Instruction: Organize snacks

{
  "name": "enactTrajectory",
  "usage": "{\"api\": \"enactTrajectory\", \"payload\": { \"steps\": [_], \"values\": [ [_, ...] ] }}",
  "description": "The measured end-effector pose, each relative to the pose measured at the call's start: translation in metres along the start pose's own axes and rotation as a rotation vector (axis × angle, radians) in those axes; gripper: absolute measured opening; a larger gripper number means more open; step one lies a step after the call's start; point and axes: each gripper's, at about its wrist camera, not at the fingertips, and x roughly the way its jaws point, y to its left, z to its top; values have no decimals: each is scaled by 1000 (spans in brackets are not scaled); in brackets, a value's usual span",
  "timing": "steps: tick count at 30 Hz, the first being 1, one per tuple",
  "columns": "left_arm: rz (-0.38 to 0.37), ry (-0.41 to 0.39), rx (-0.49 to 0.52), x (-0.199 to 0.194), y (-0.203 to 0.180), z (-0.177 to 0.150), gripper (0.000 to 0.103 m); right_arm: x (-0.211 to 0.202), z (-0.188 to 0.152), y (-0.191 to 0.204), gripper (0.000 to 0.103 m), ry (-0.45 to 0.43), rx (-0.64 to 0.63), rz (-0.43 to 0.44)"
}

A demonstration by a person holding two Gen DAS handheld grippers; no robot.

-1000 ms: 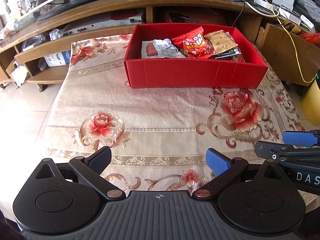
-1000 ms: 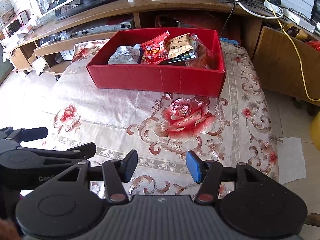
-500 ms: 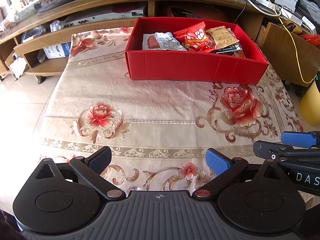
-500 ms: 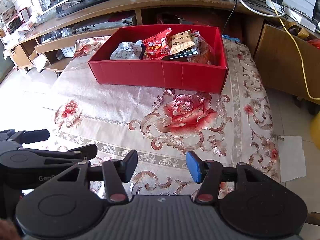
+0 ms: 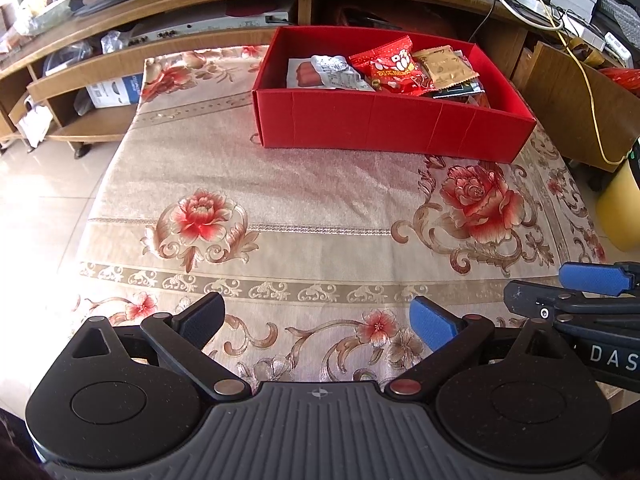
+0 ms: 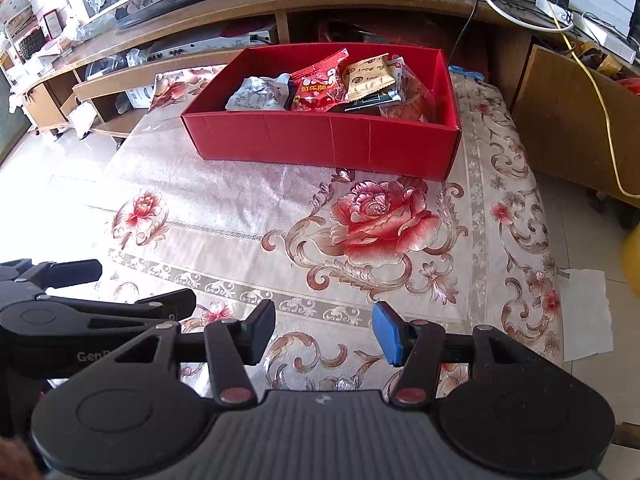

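Observation:
A red cardboard box [image 5: 384,128] [image 6: 320,140] stands at the far side of the table. It holds several snack packets: a red packet [image 5: 394,68] [image 6: 320,84], a tan packet [image 5: 444,66] [image 6: 370,76] and a white packet [image 5: 332,74] [image 6: 256,94]. My left gripper [image 5: 318,320] is open and empty over the table's near edge. My right gripper [image 6: 322,330] is open and empty beside it, and shows at the right edge of the left wrist view [image 5: 592,292].
A floral tablecloth [image 5: 304,200] [image 6: 380,220] covers the table. A wooden TV stand [image 5: 200,4] [image 6: 280,4] with shelves and cables is behind it. A yellow container [image 5: 620,208] stands on the floor at right. White paper [image 6: 588,312] lies on the floor.
Both grippers have drawn back and risen a little, so the box appears farther away. Both stay open and empty.

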Motion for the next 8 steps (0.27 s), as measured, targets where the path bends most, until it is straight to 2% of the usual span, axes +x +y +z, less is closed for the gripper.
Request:
{"api": "enactTrajectory", "payload": {
  "steps": [8],
  "values": [
    [7, -7, -11, -3, 2, 0, 101, -1, 1, -1, 52, -5, 6, 3]
  ]
}}
